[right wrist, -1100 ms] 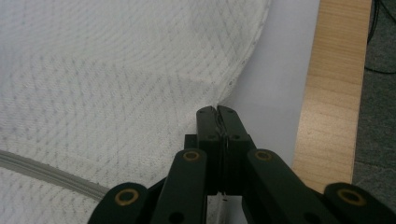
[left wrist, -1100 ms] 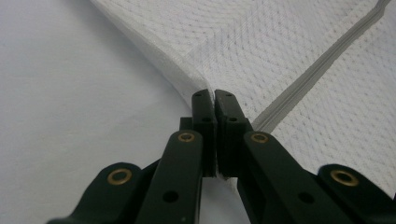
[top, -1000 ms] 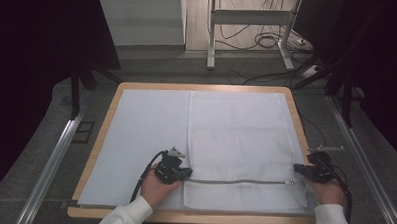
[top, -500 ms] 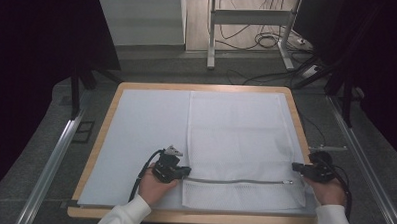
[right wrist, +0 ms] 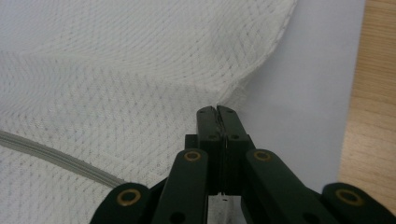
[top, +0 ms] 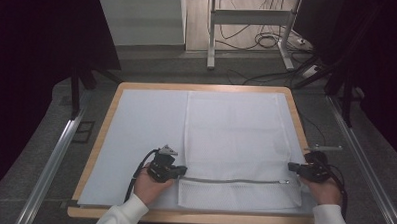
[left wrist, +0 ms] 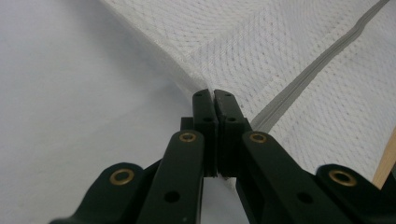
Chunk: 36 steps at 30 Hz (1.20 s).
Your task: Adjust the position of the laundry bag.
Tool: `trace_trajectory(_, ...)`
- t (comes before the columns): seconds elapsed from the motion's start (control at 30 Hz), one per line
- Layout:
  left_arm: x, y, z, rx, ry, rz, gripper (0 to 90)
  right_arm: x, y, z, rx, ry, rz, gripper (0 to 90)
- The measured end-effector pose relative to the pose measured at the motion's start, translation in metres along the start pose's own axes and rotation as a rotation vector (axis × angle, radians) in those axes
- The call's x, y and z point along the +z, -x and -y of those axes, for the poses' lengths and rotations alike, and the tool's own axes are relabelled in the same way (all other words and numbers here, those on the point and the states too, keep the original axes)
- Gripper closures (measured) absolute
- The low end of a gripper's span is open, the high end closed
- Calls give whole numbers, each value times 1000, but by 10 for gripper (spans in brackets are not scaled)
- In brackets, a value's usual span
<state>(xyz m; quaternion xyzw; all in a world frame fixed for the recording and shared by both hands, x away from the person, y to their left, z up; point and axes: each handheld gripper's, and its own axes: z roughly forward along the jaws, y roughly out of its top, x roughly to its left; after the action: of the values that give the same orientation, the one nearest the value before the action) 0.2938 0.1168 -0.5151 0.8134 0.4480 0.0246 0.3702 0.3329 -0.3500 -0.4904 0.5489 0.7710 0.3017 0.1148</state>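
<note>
A white mesh bag (top: 240, 148) lies flat on the desk (top: 103, 133), zipper (top: 231, 181) running crosswise between the hands. Left tongs (top: 180, 171) and right tongs (top: 292, 168) each clench an opposite side edge.

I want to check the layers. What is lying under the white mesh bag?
A pale sheet on the wooden table extends around the mesh bag. The part under the bag is covered.

We see white sleeves (top: 120, 214) and two black grippers: the left gripper (left wrist: 214, 95) (brass-ringed pivots) with a grey plate (top: 168, 150) and black cable (top: 137, 172).
</note>
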Motion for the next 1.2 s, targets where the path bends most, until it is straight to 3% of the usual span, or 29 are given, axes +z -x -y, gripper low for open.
trace_trajectory(0.4,-15,-14,6,-20,15,-12,894,9,-15,-3,-19,-2,-39,885)
trace_trajectory(0.93,-24,-22,13,-31,17,-19,894,15,-27,-5,-41,-2,-38,885)
trace_trajectory(1.2,-34,-35,22,-58,22,-27,895,21,-42,-8,-60,0,-73,885)
